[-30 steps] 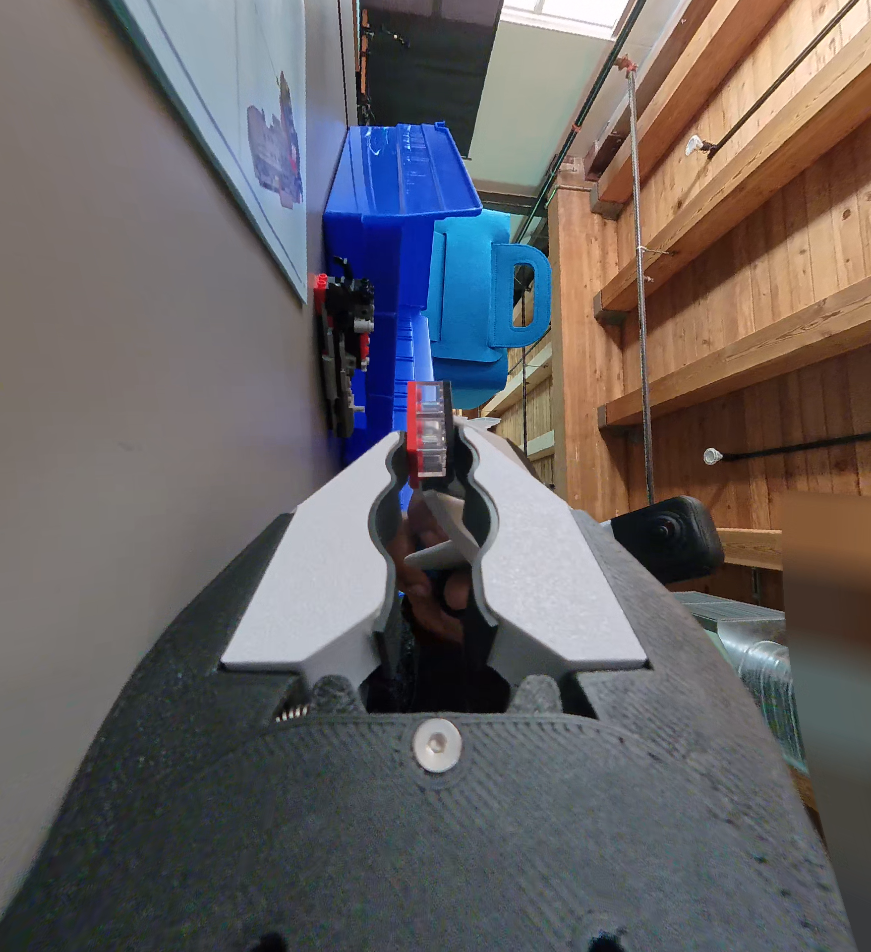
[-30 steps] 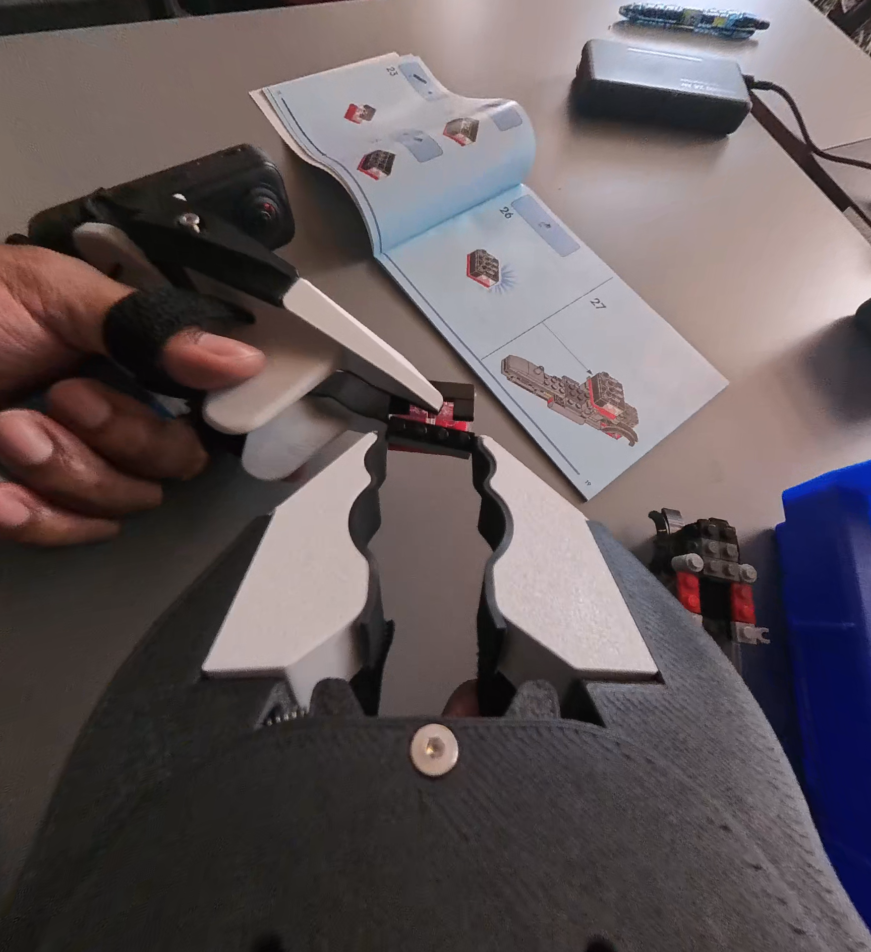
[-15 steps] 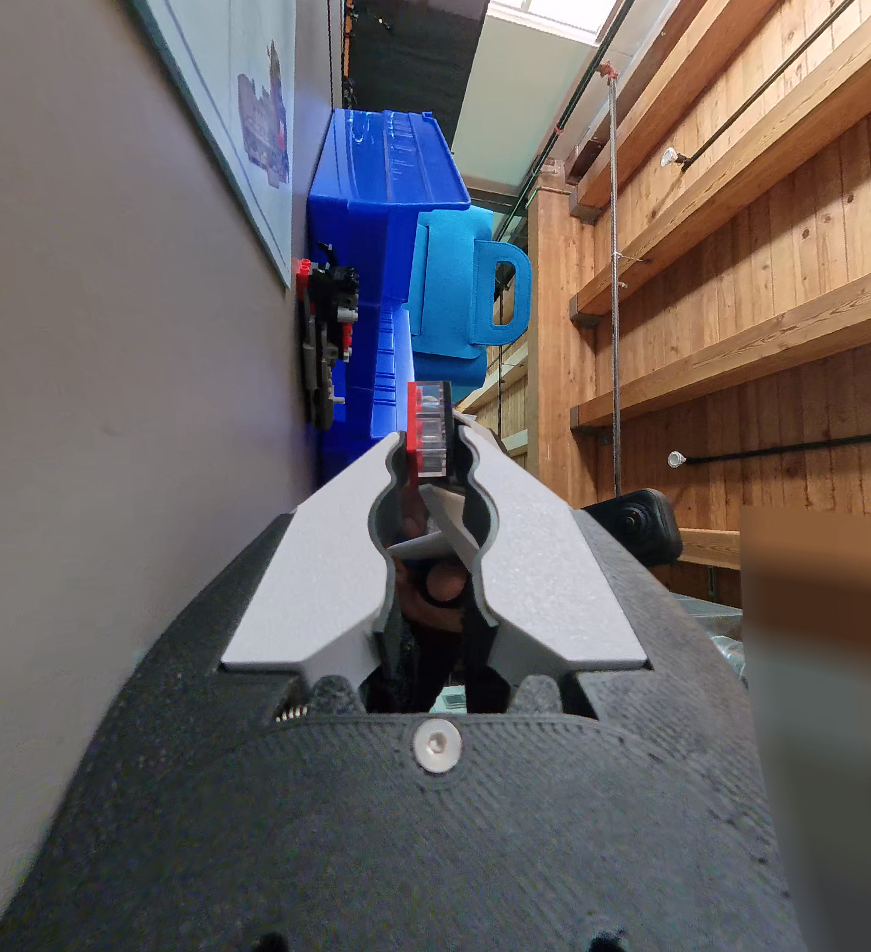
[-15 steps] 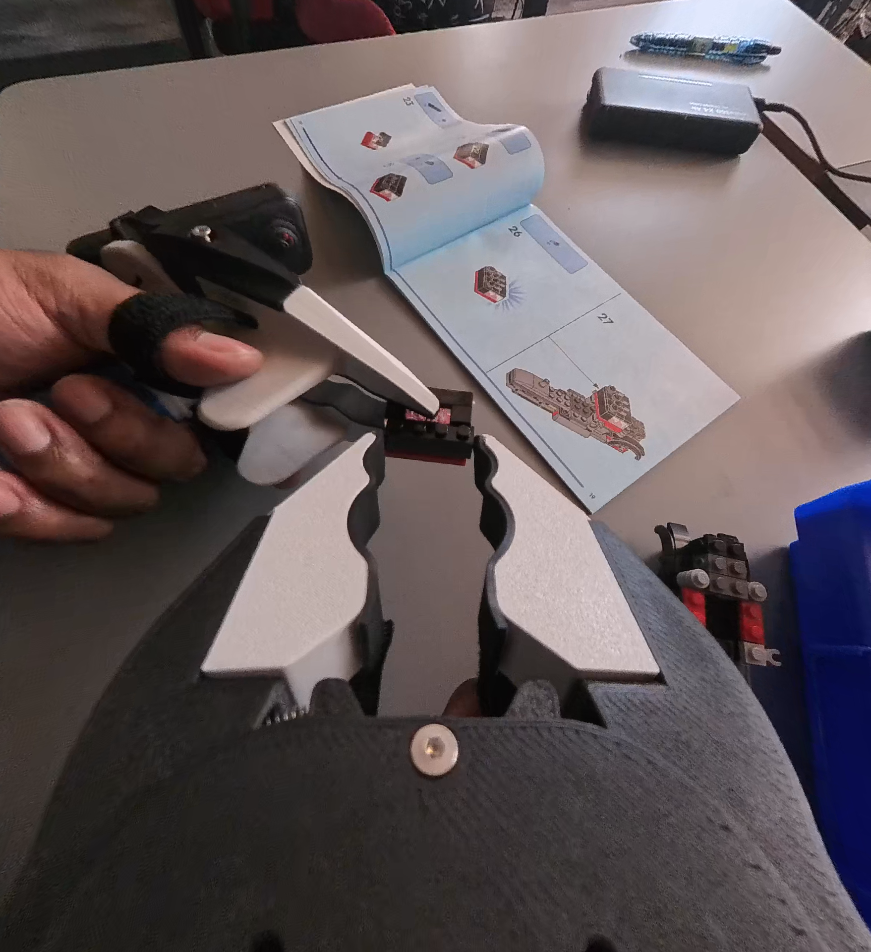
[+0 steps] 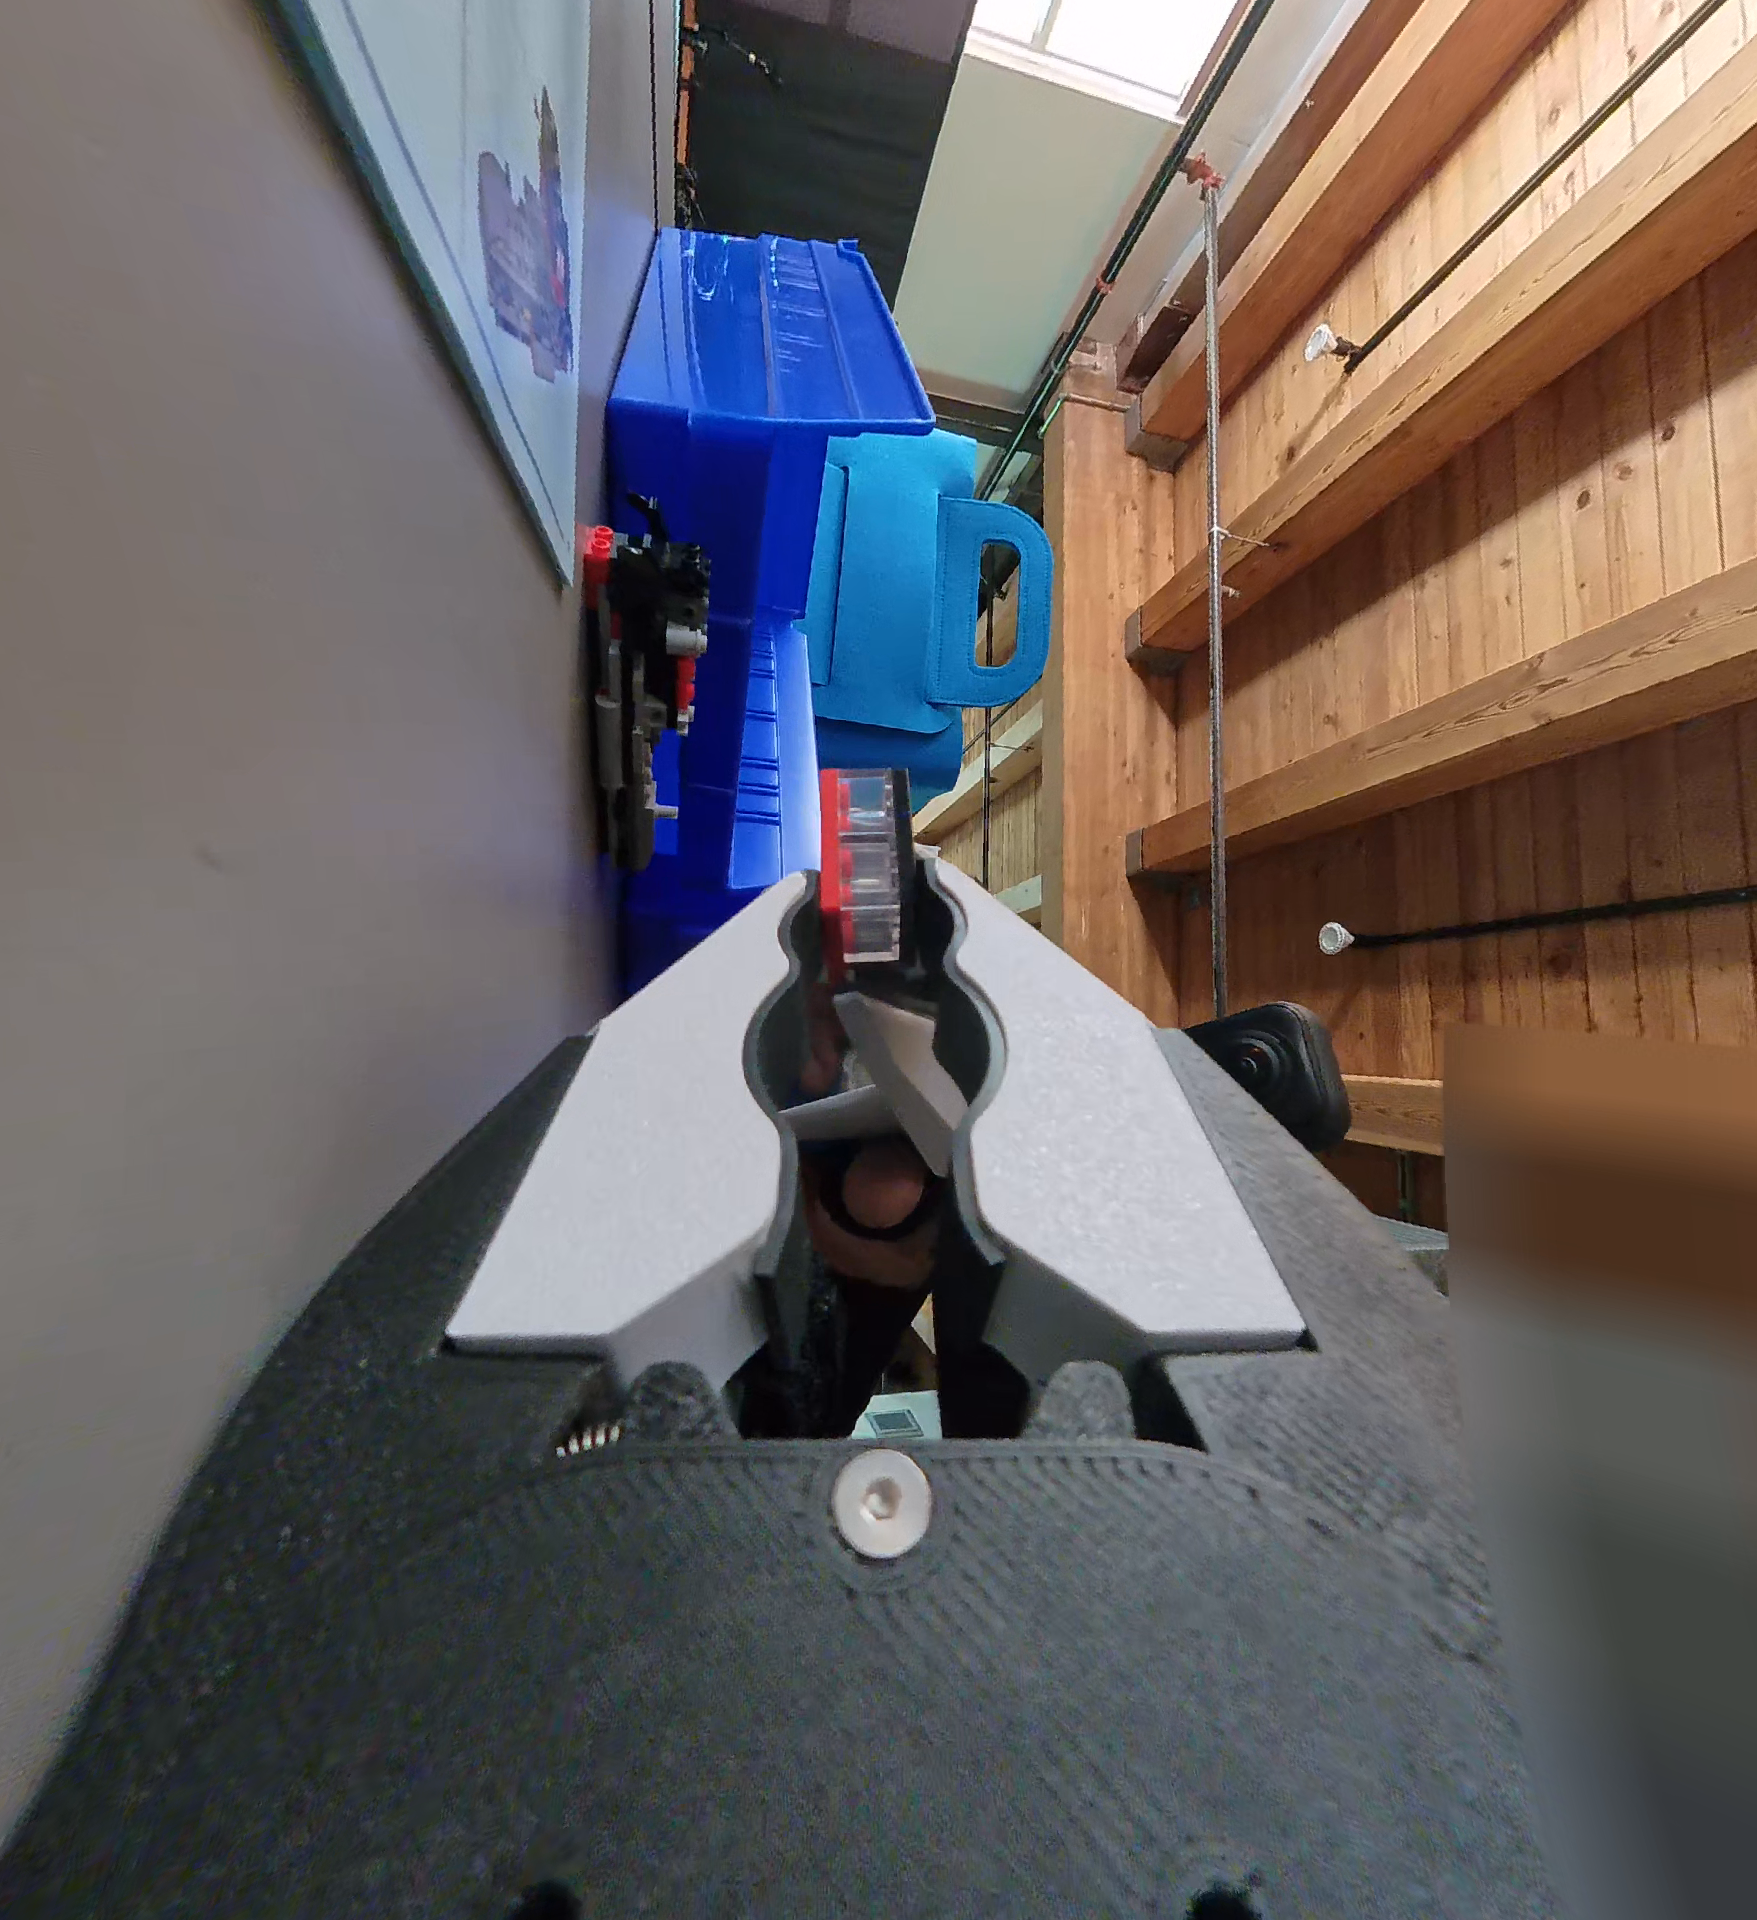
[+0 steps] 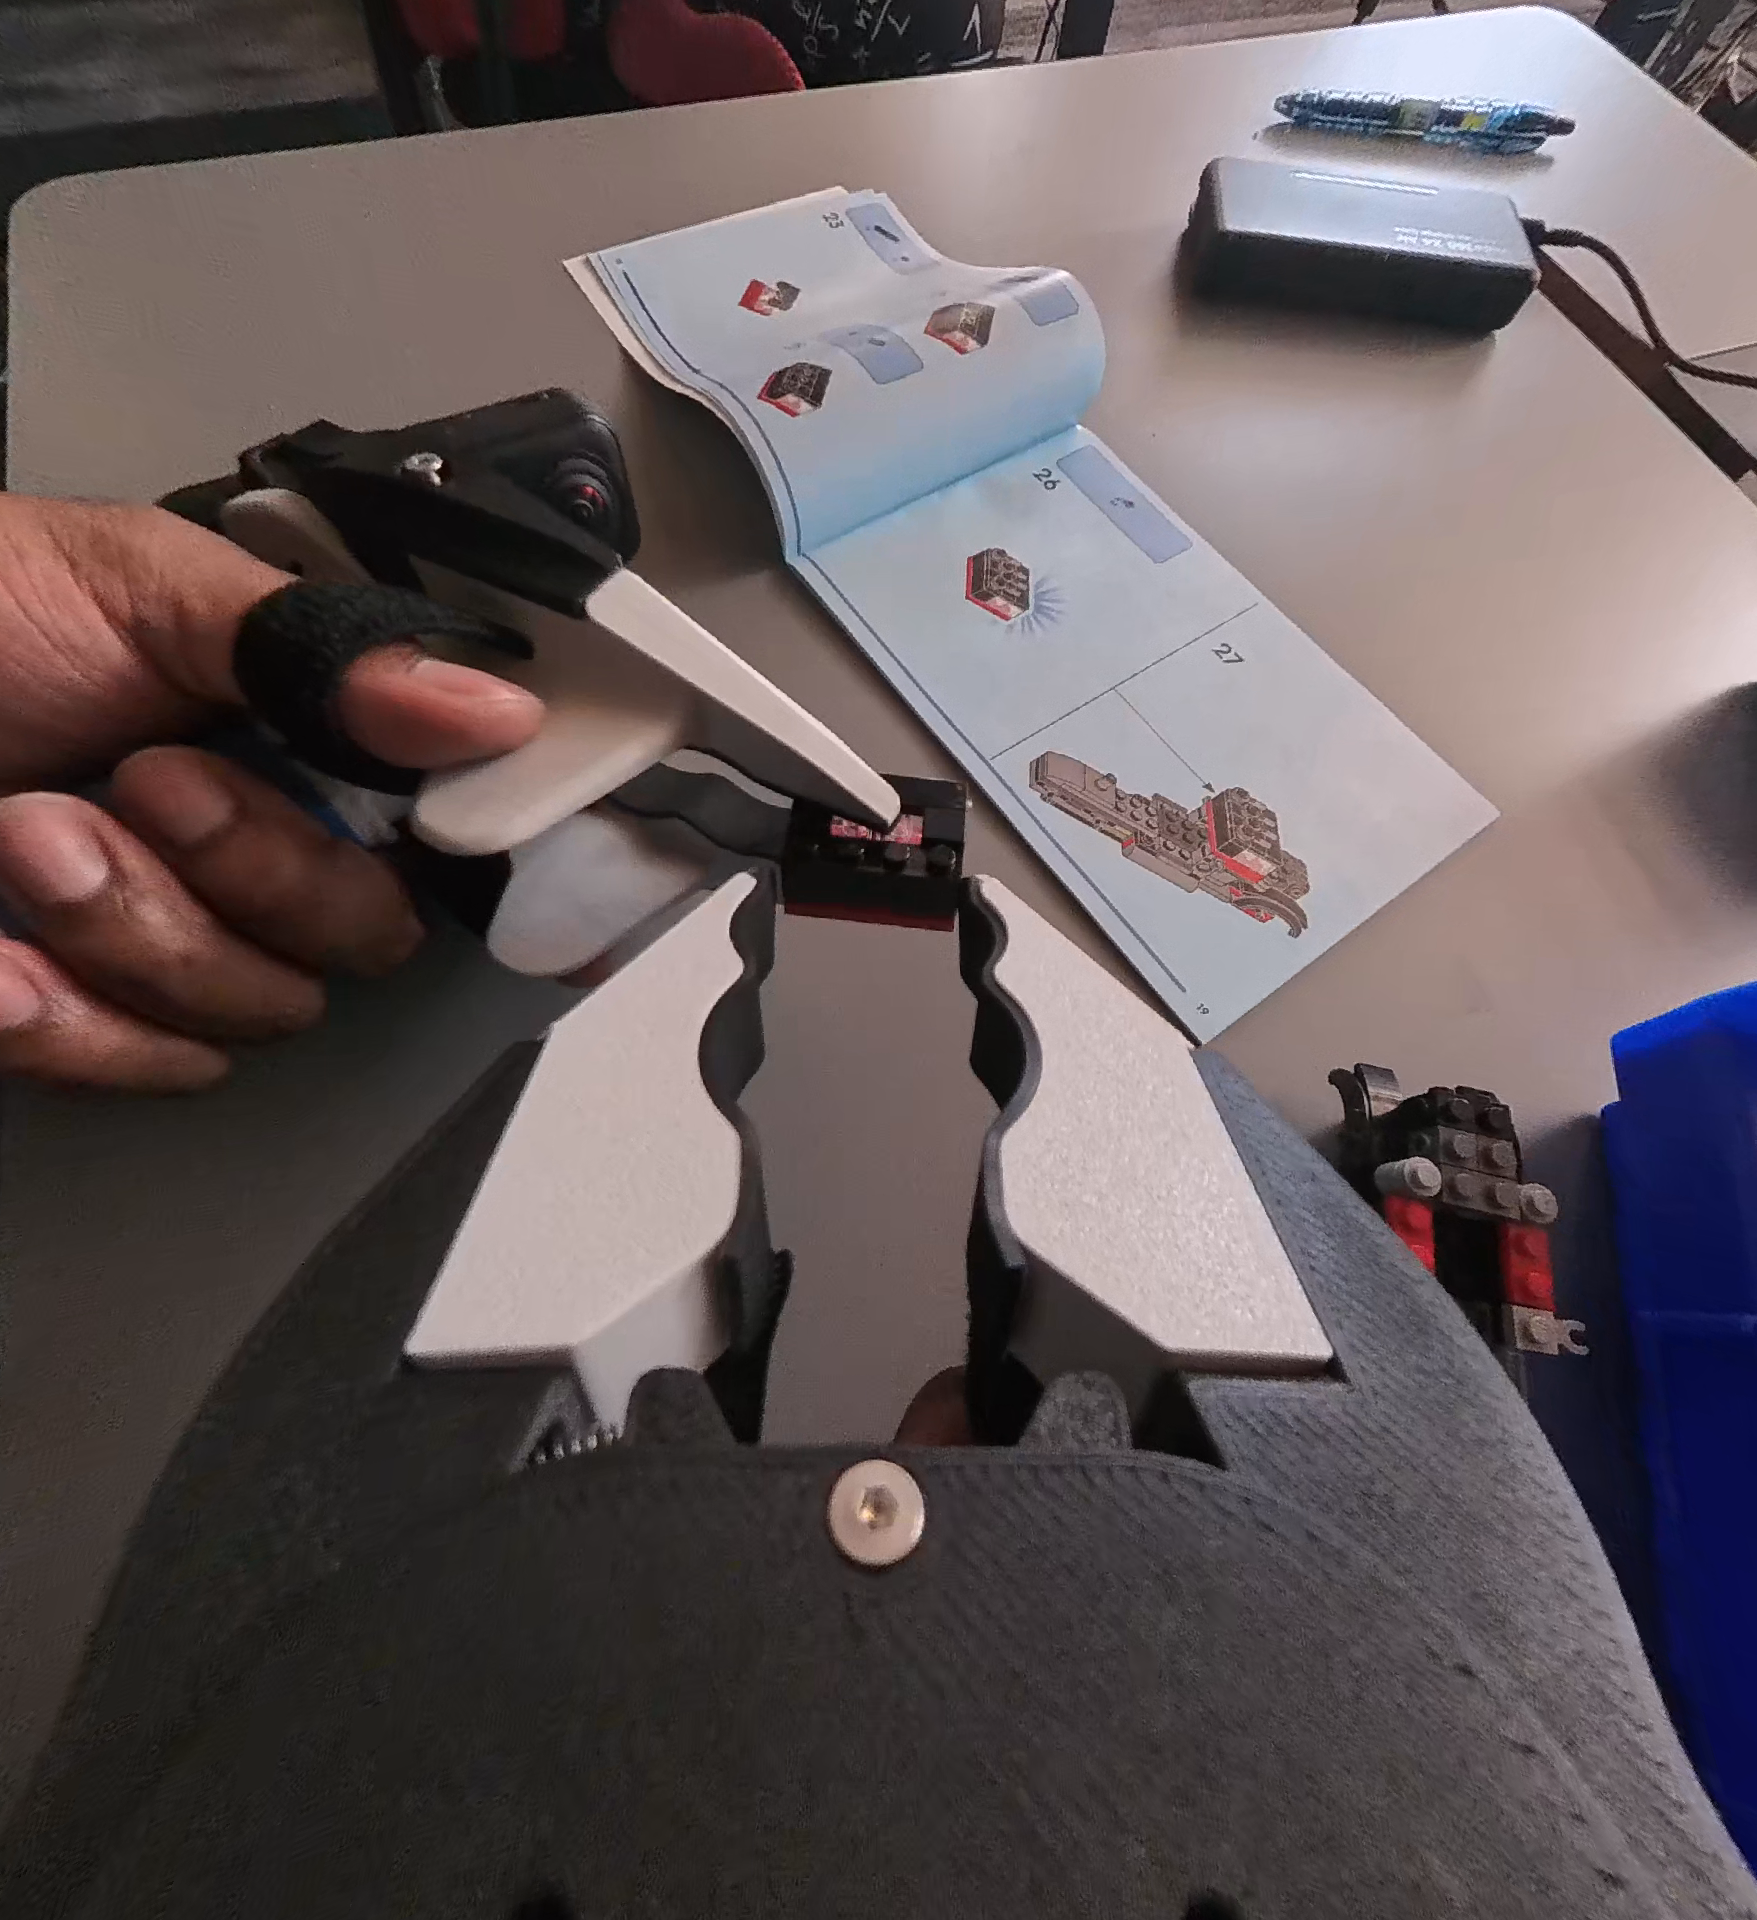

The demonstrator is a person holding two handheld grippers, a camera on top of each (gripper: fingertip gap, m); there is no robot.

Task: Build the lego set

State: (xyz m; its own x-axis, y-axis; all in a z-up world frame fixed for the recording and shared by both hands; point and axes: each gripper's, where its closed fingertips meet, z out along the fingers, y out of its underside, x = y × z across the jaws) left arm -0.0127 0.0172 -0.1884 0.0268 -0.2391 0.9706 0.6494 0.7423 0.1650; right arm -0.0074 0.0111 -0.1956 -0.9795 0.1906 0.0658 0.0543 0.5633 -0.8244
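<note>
Small black-and-red brick block [image 6: 869,868] sits midair over the table [image 6: 334,270], pinched in the left gripper [image 5: 863,914]; right gripper [image 6: 866,896] brackets it, fingers spread, contact unclear; I'd guess next it goes onto the long build [image 6: 1456,1205], studs lined up.

The open instruction booklet [image 6: 1050,623] lies near the middle of the tabletop [image 6: 334,301]. Behind the booklet, toward the far right edge, sits a power bank [image 6: 1357,244], with a pen-like item [image 6: 1425,112] behind that. In front of the booklet and to its right lies the partly built lego model [image 6: 1456,1205], just beside a storage bin [image 6: 1747,1351] on its right. Left of the booklet's near corner, above the tabletop, the small brick assembly [image 6: 874,857] sits in the left tool [image 6: 853,821], between the right tool's [image 6: 866,894] fingertips.
</note>
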